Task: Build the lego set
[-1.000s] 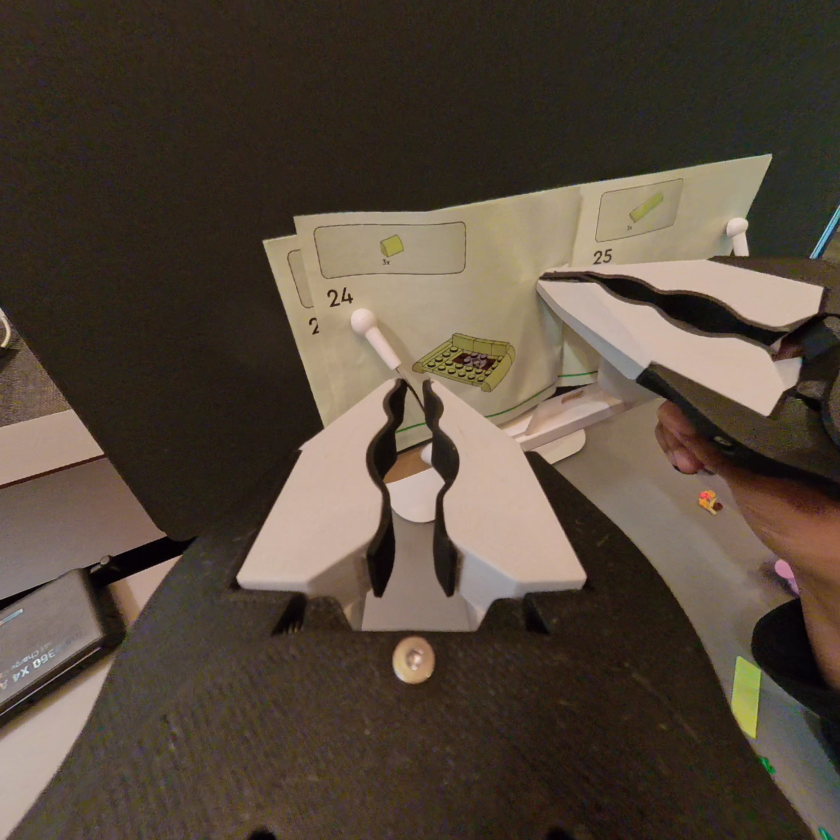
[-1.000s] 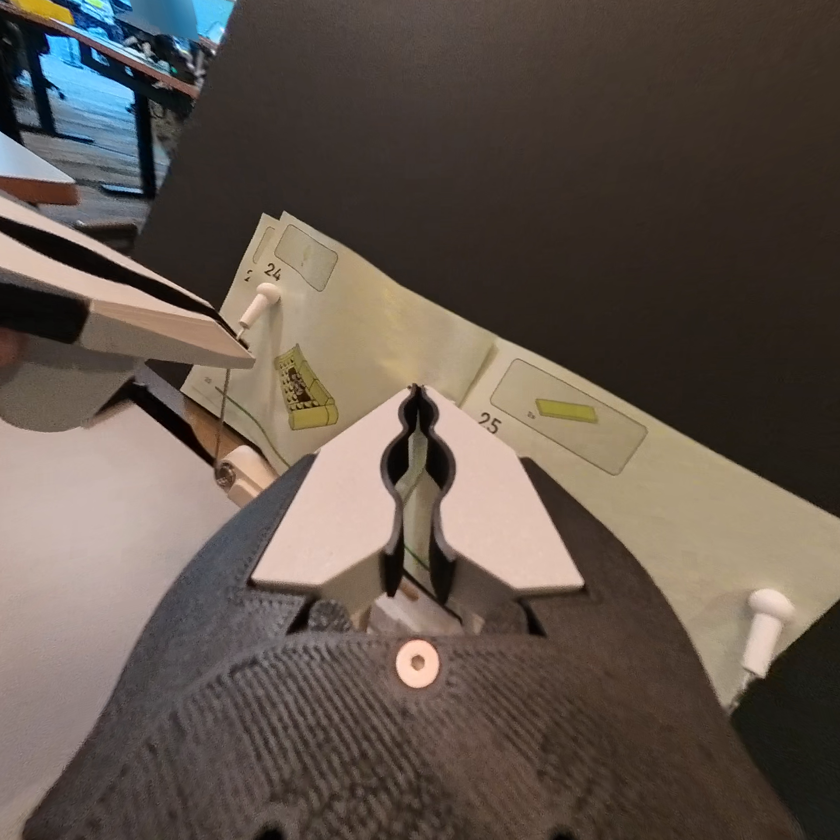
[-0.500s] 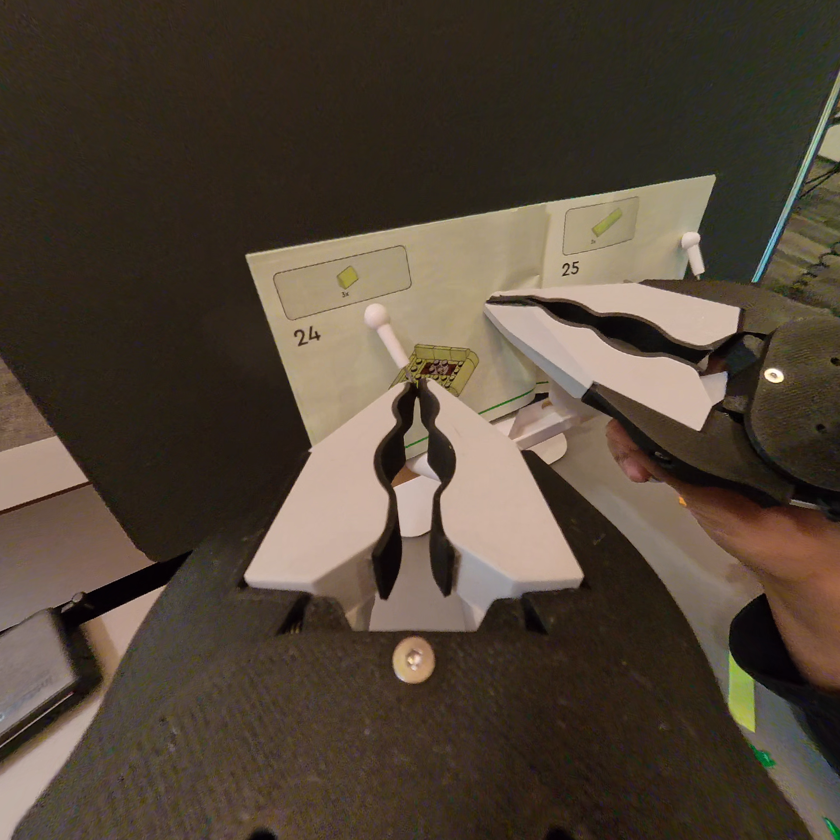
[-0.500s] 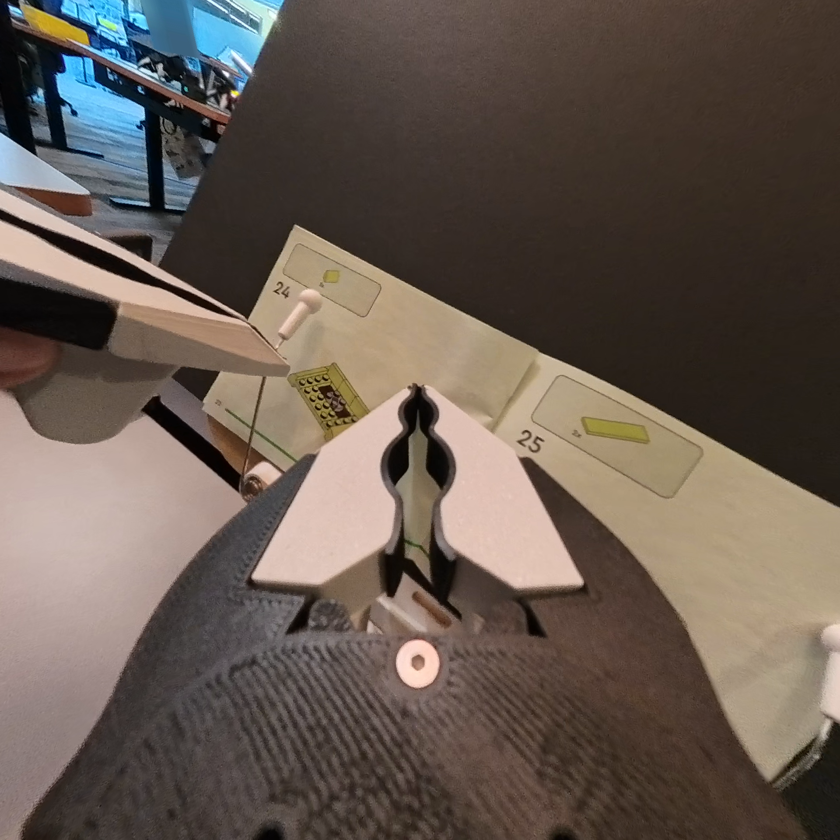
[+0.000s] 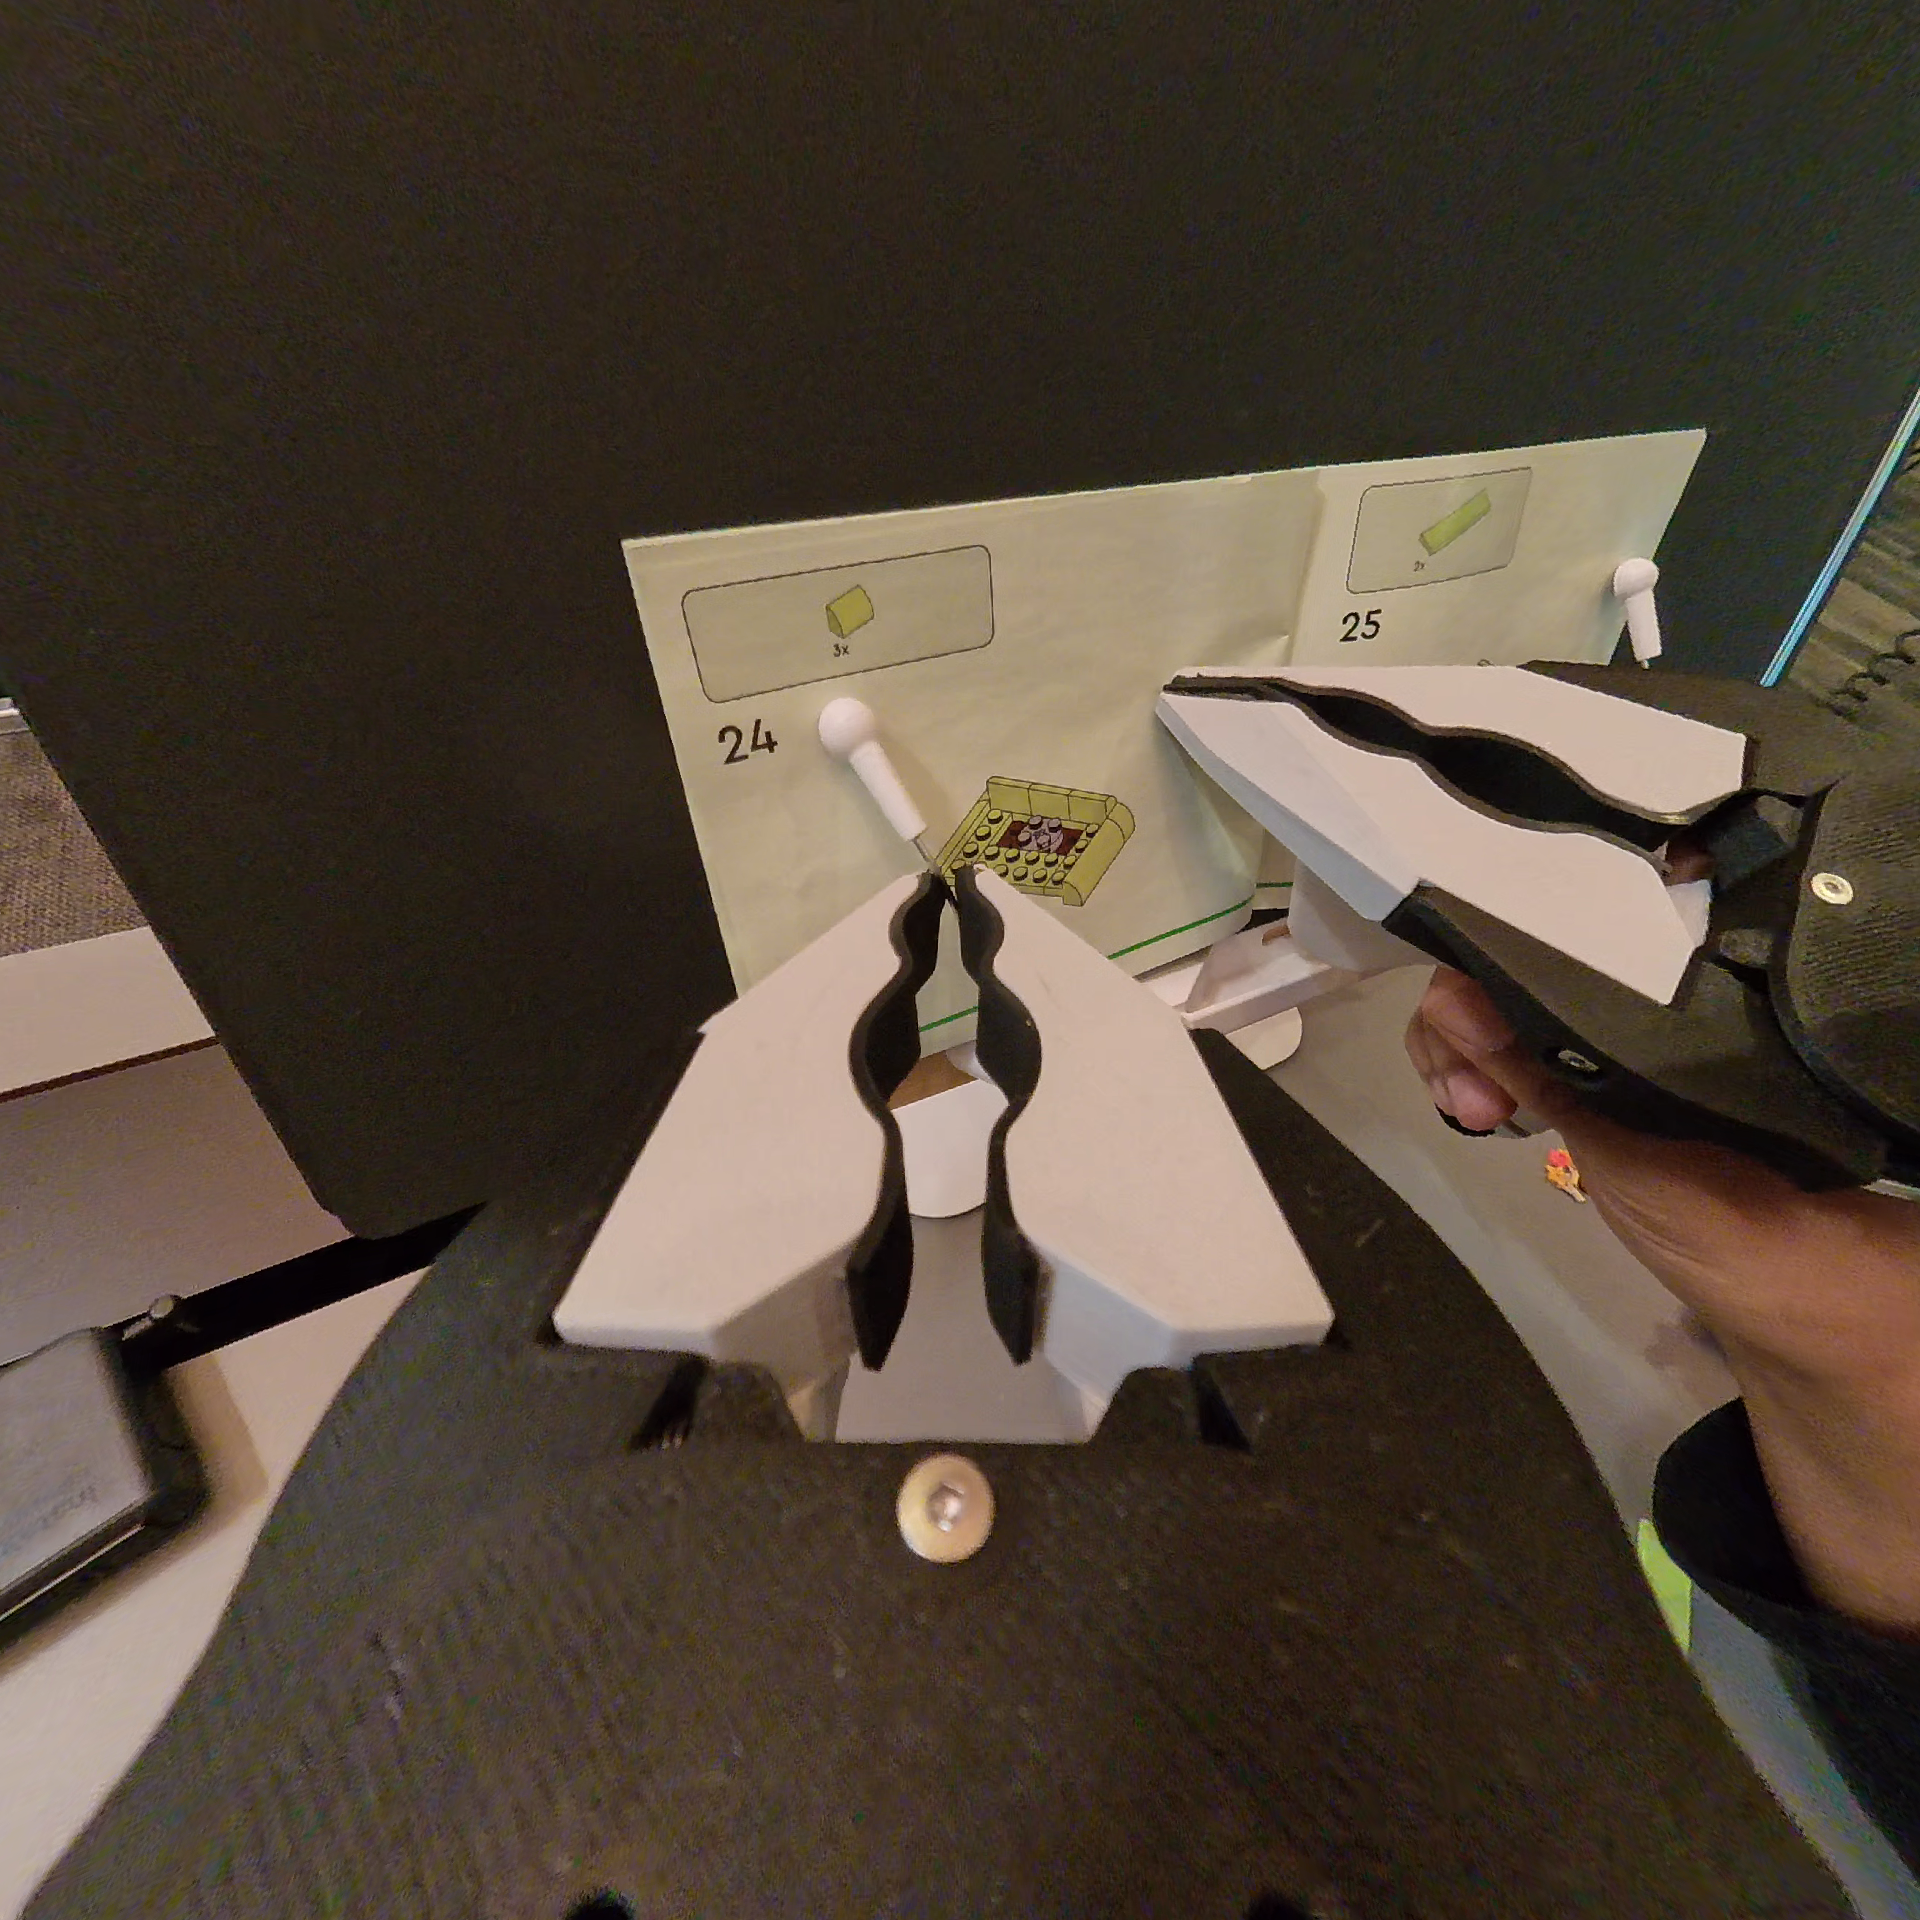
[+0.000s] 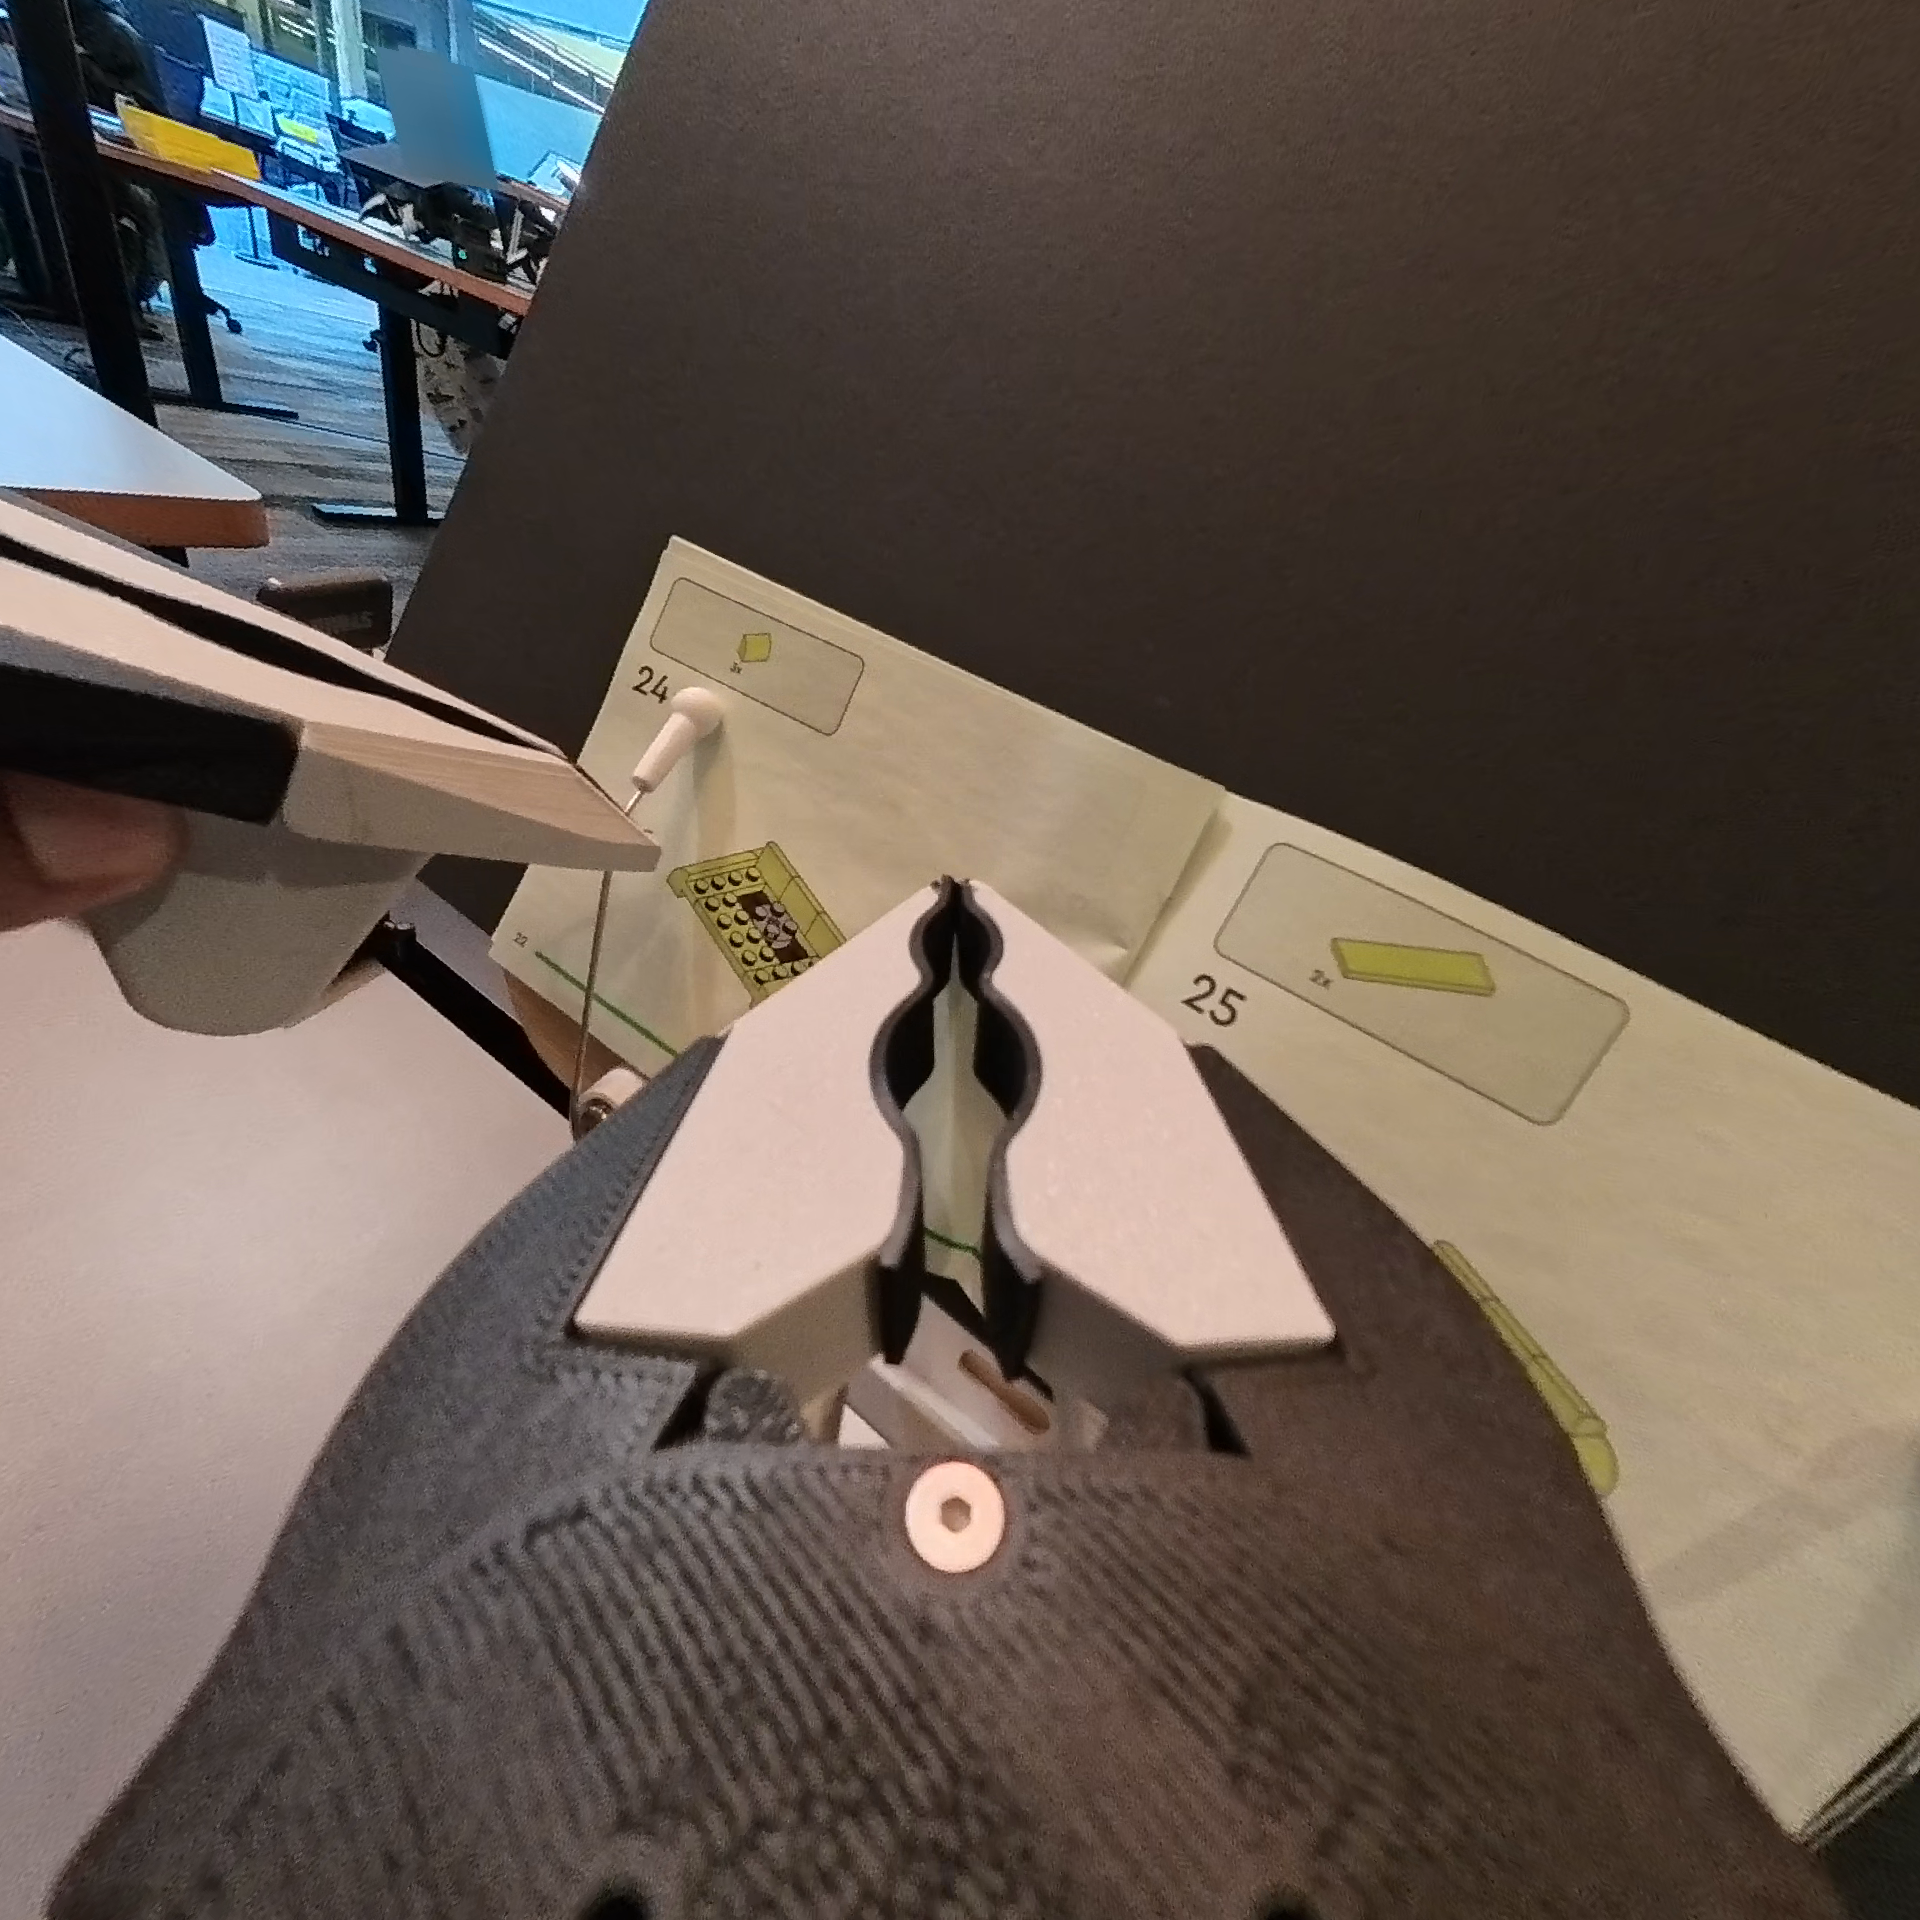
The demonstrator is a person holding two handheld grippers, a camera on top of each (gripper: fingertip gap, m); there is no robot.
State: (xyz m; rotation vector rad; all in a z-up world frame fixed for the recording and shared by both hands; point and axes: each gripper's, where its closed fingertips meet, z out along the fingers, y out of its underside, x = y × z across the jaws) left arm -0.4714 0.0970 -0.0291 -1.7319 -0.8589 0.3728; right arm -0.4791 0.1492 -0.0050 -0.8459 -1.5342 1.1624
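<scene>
Both grippers are hovering at the instruction booklet, no bricks being placed.
I'm holding the left gripper nearly closed around the page-holder wire, perhaps gripping it; the right gripper is closed, seemingly empty; a small brick piece is lying on the table.

Printed step numbers and part counts stand on the open pale-green instruction booklet.

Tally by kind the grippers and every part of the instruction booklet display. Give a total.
Black-and-white two-finger gripper: 2 (left gripper, right gripper)
White ball-tipped wire page clip: 2
Open pale green paper instruction booklet: 1
White plastic book stand: 1
Total: 6
</scene>
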